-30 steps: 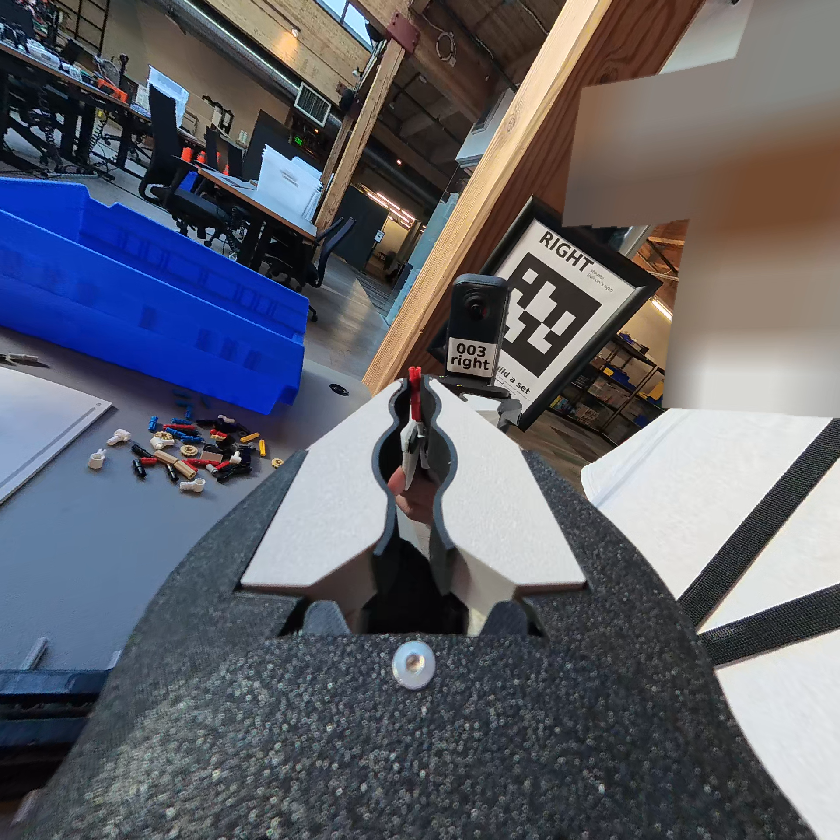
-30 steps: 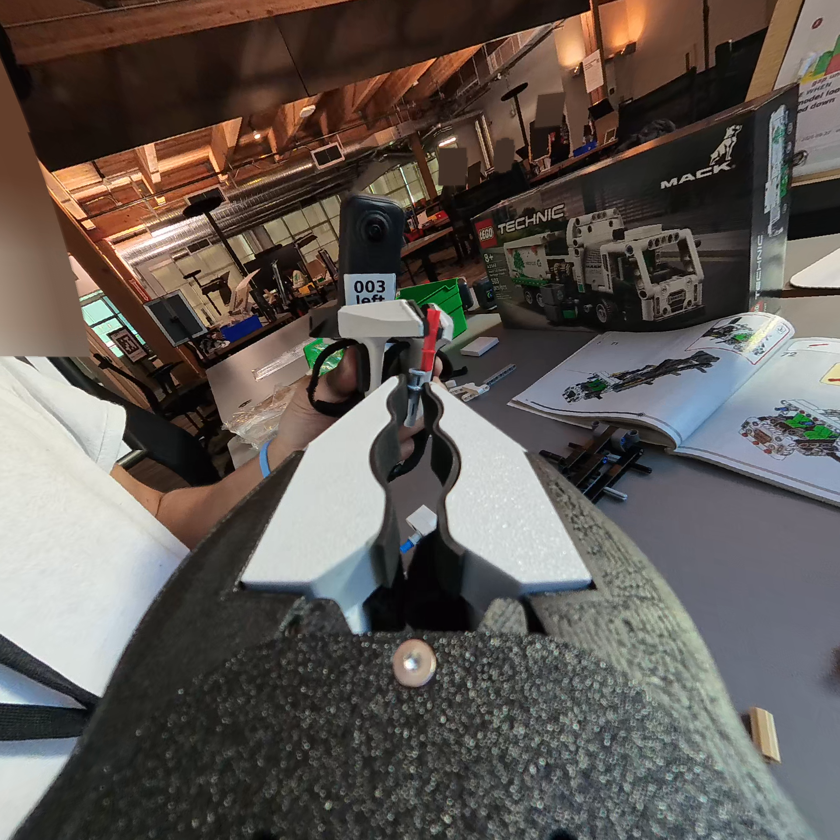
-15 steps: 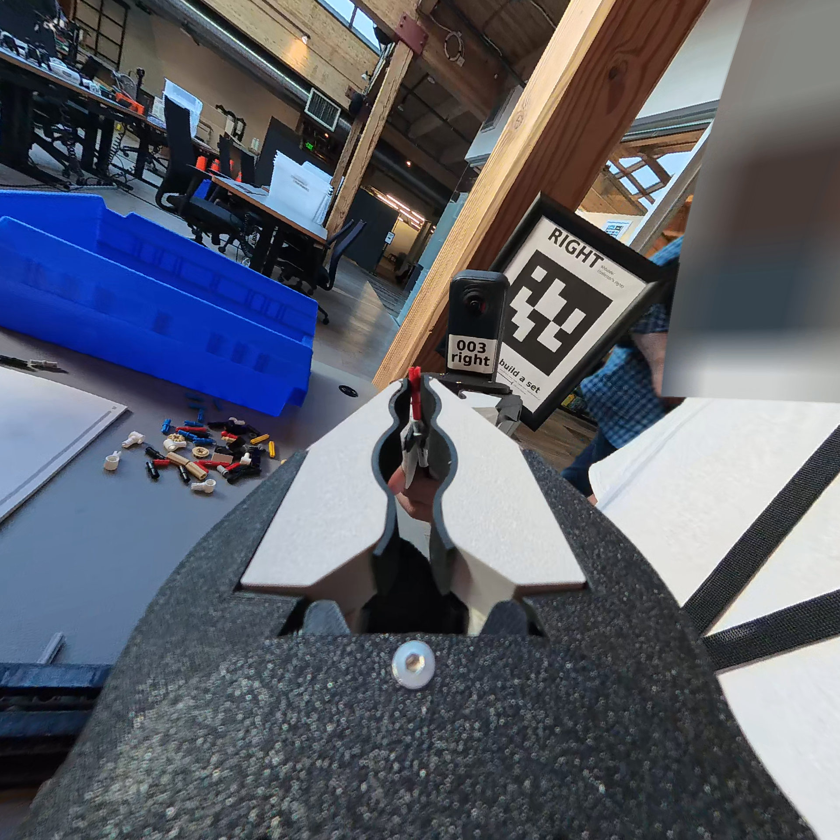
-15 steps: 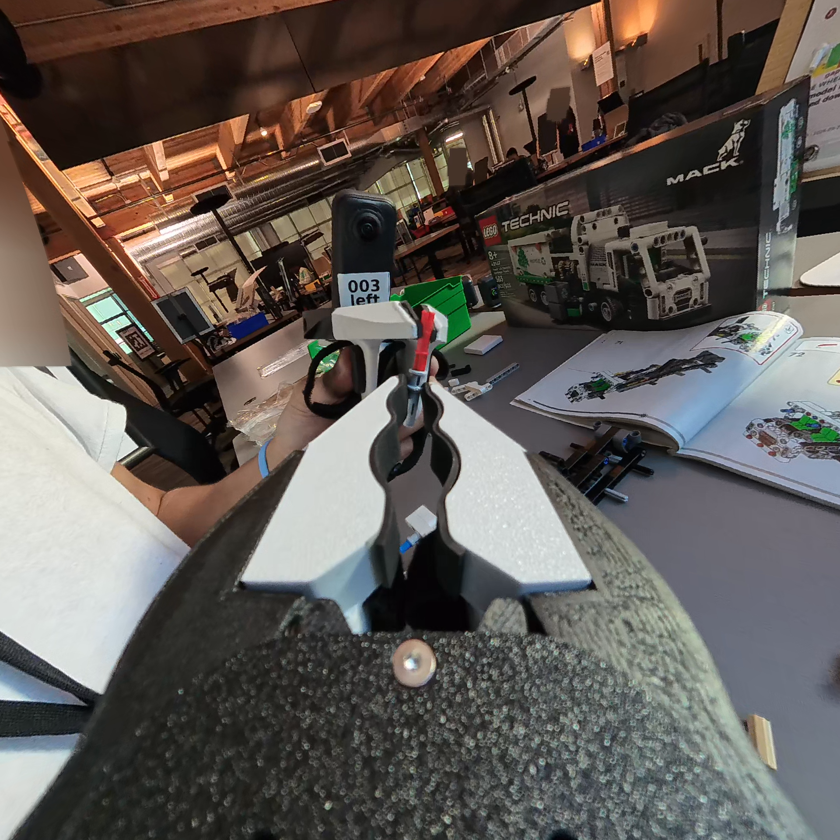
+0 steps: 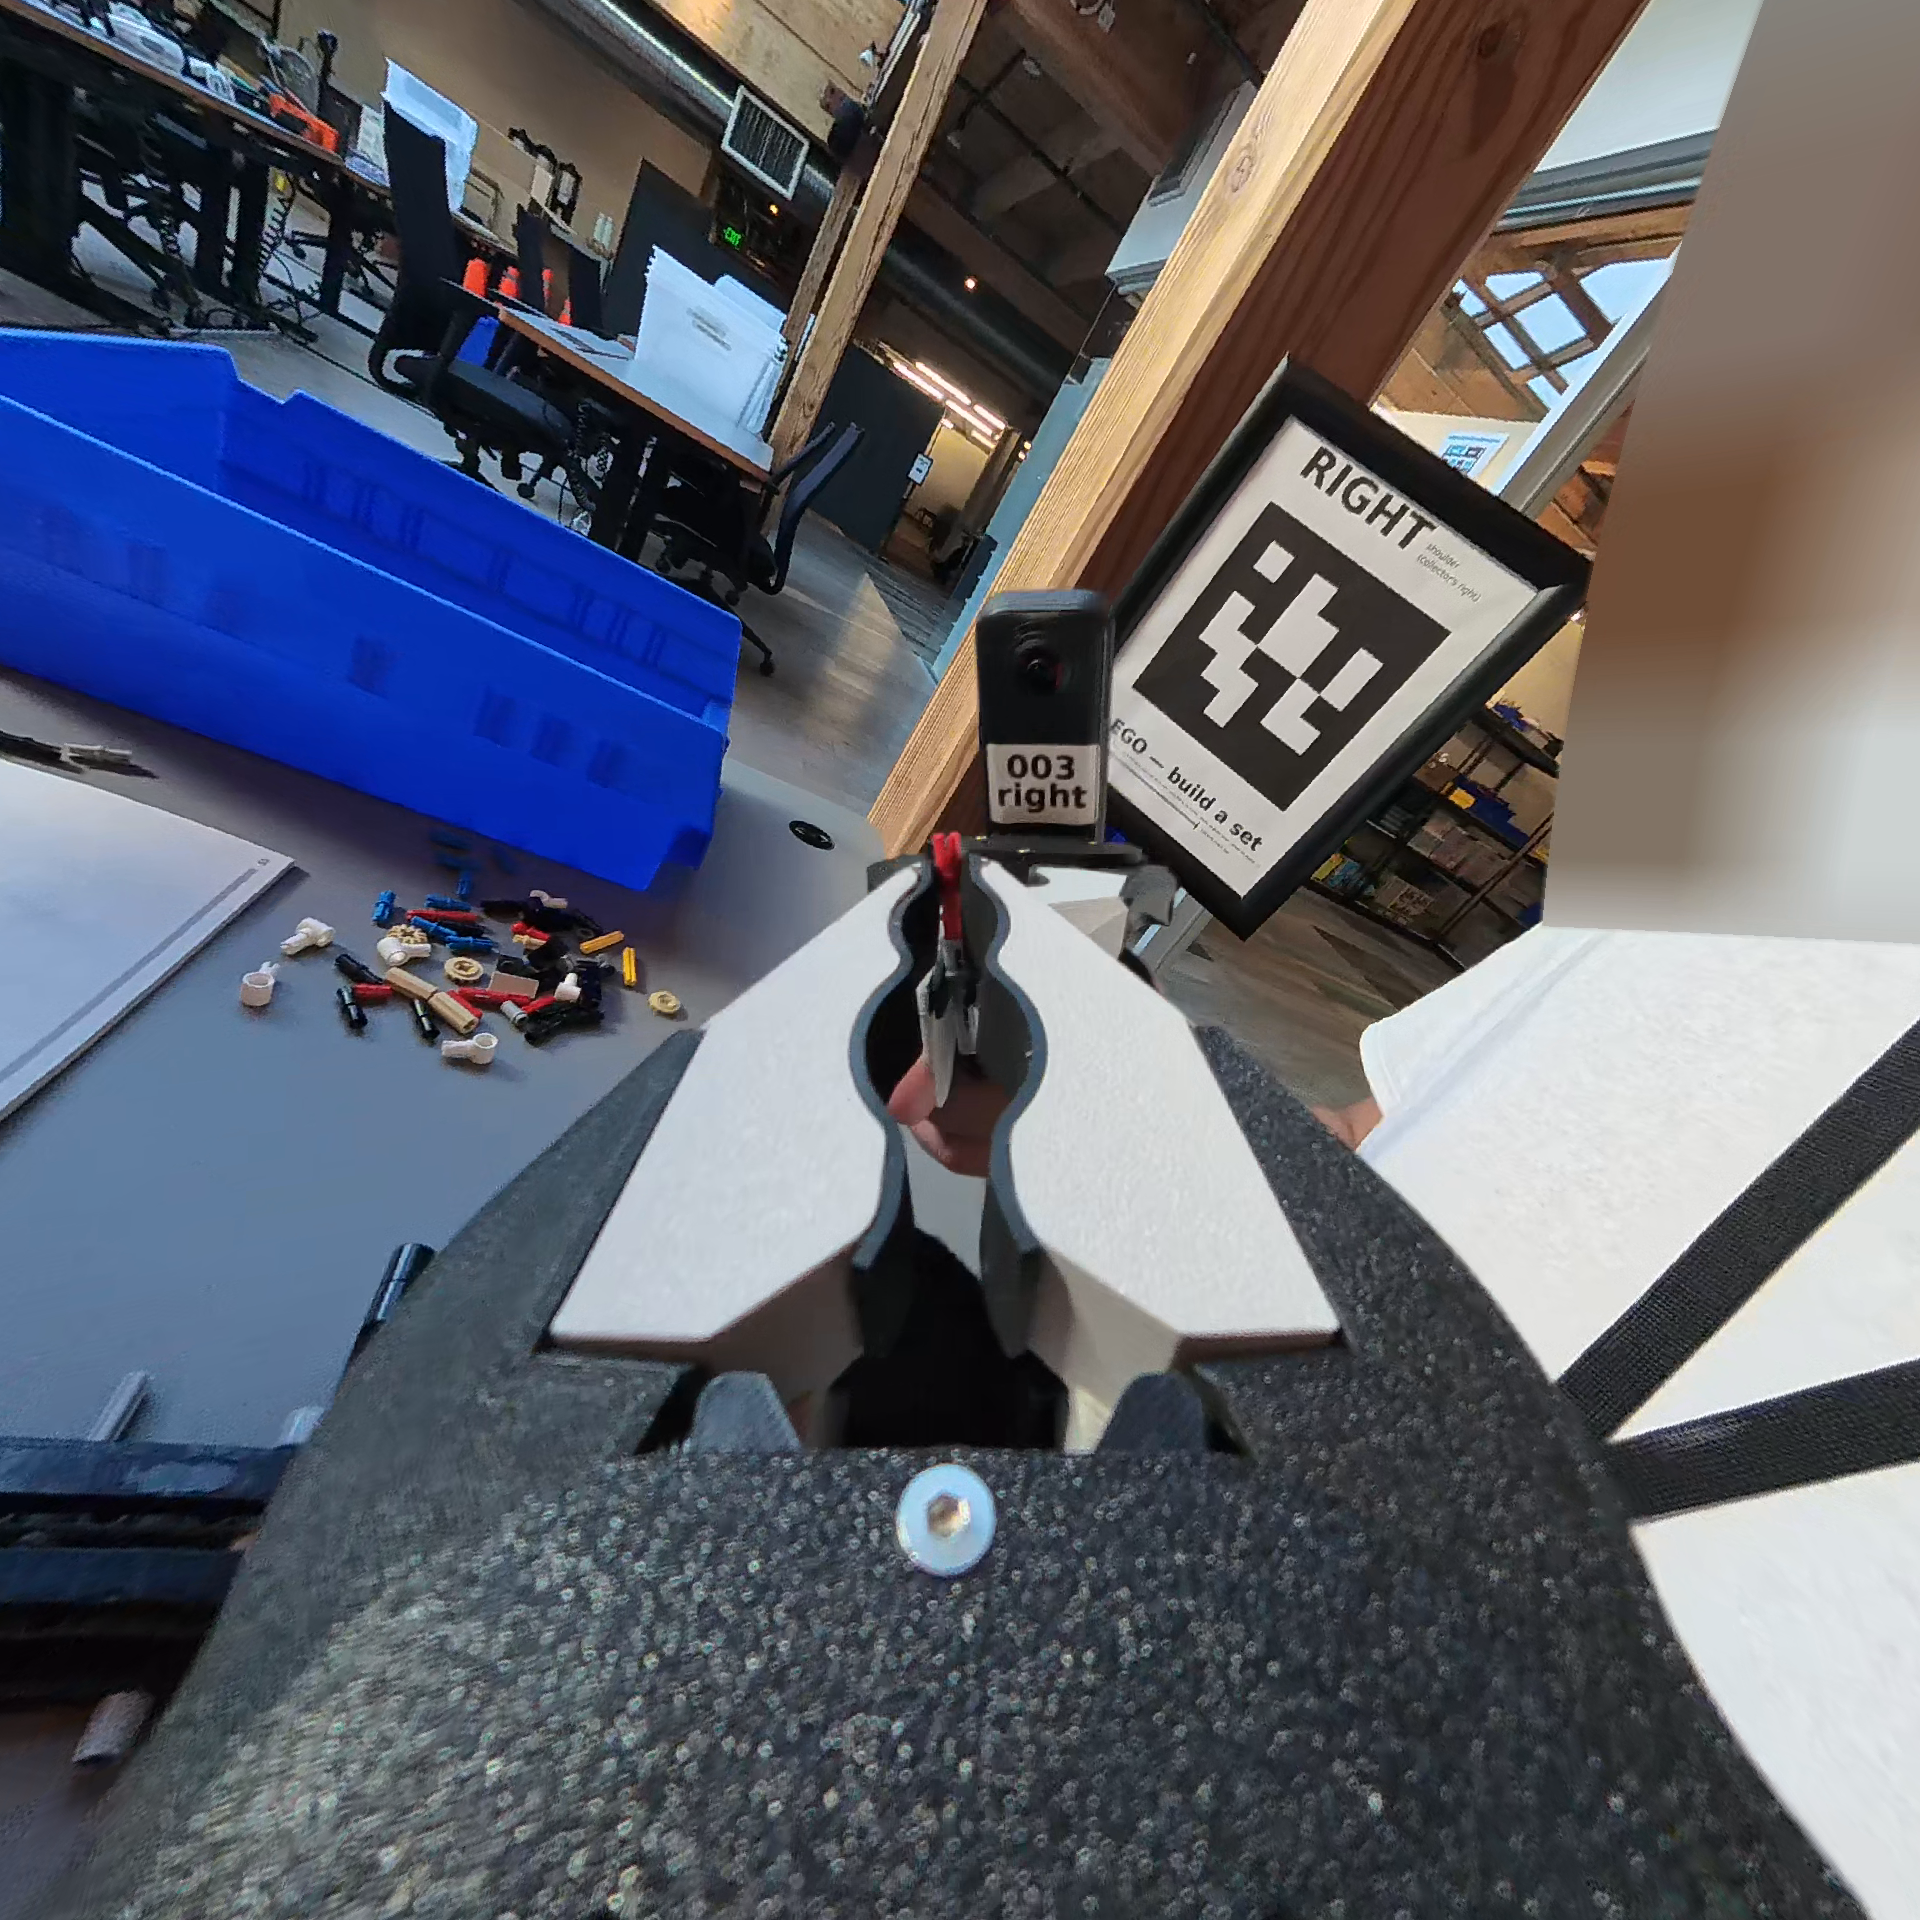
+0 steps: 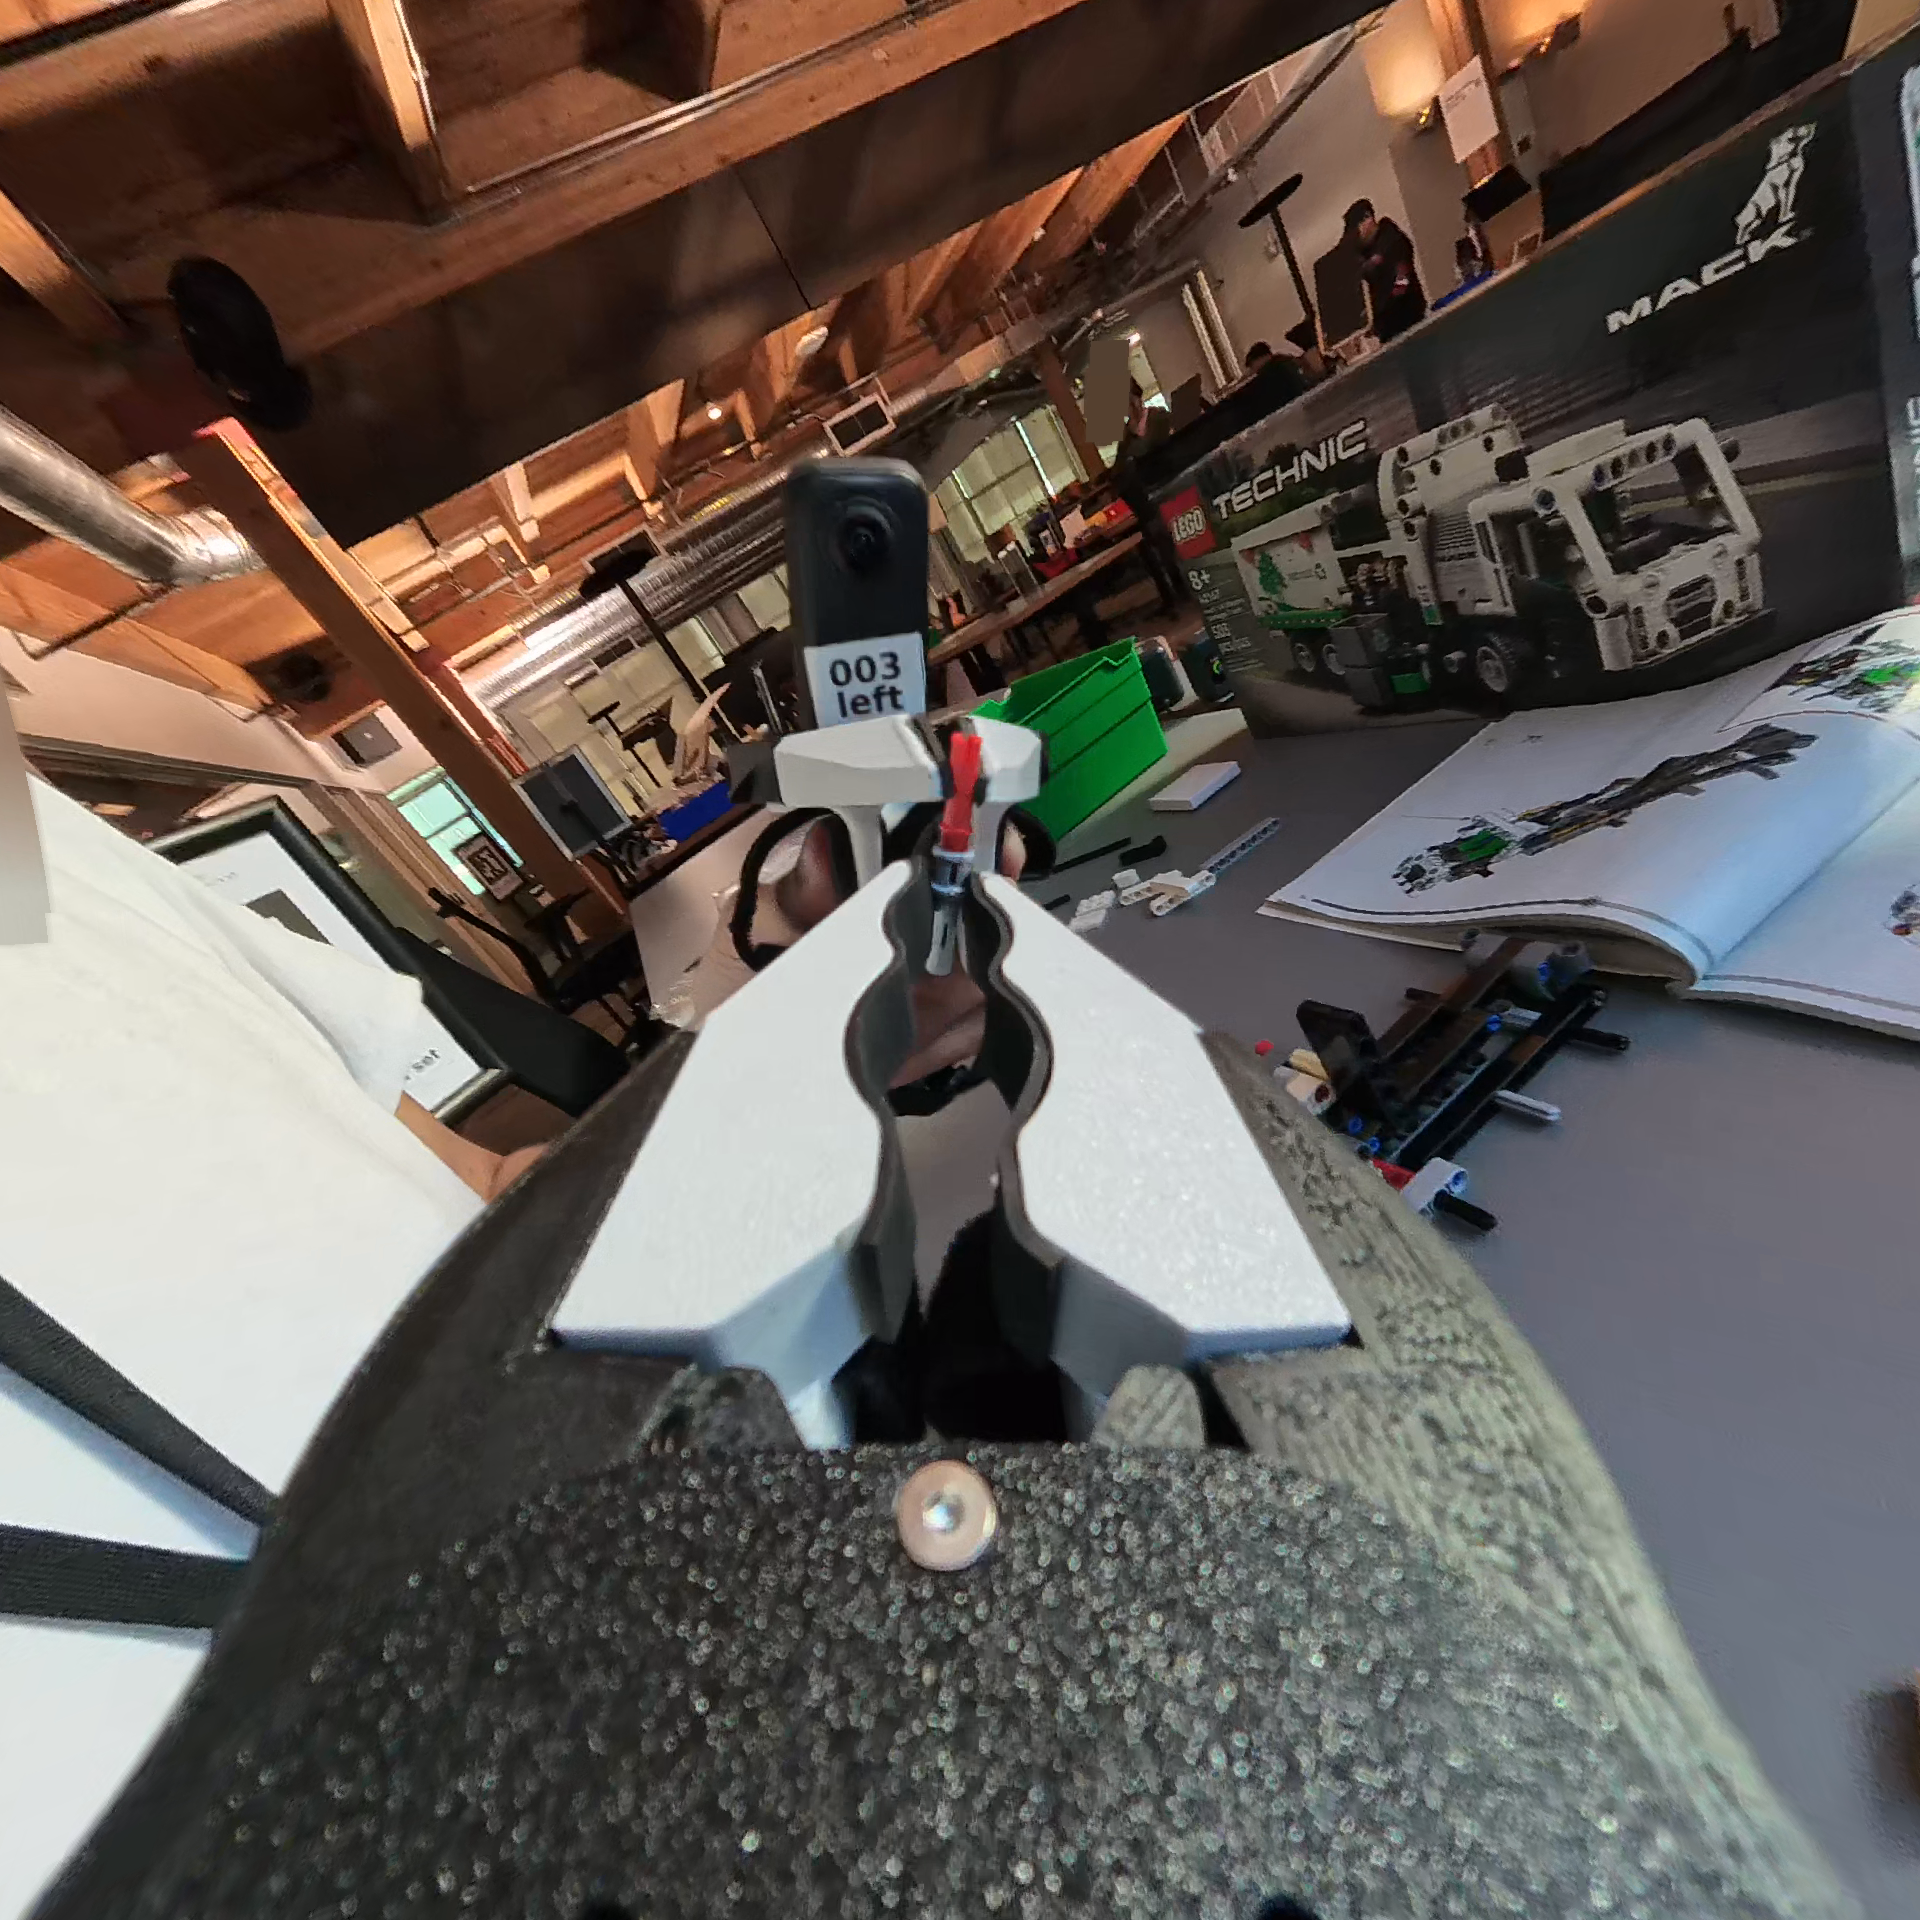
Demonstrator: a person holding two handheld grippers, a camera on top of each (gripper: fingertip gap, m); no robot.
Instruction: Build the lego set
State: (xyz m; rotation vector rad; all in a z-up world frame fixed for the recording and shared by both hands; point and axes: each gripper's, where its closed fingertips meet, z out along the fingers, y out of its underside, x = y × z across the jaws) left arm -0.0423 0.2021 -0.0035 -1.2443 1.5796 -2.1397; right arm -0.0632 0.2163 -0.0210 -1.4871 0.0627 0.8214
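My two grippers meet tip to tip in the air above the grey table [image 5: 312, 1164]. My left gripper [image 5: 948, 883] is shut on a red pin [image 5: 943, 862], which stands out past its fingertips. My right gripper [image 6: 951, 883] is shut on a small grey connector [image 6: 943, 920] that sits on the same red pin [image 6: 961, 790]. In the right wrist view the left gripper [image 6: 904, 764] faces me end-on. In the left wrist view the right gripper's fingers are hidden behind mine; only its camera [image 5: 1044, 707] shows.
A pile of small loose pieces [image 5: 468, 966] lies by a blue bin [image 5: 364, 644] and a white sheet [image 5: 94, 914]. The open instruction booklet [image 6: 1662, 862], a black part-built frame [image 6: 1455, 1049], the set's box [image 6: 1558, 540] and a green bin [image 6: 1091, 717] are in the right wrist view. A framed marker sign [image 5: 1320, 655] and a person's white shirt [image 5: 1662, 1195] are close by. Less than 4 cm separates the two grippers' tips.
Both grippers stay shut and tip to tip on the red pin and grey connector. Both views have swung a little, and the right wrist view is now slightly blurred by motion.
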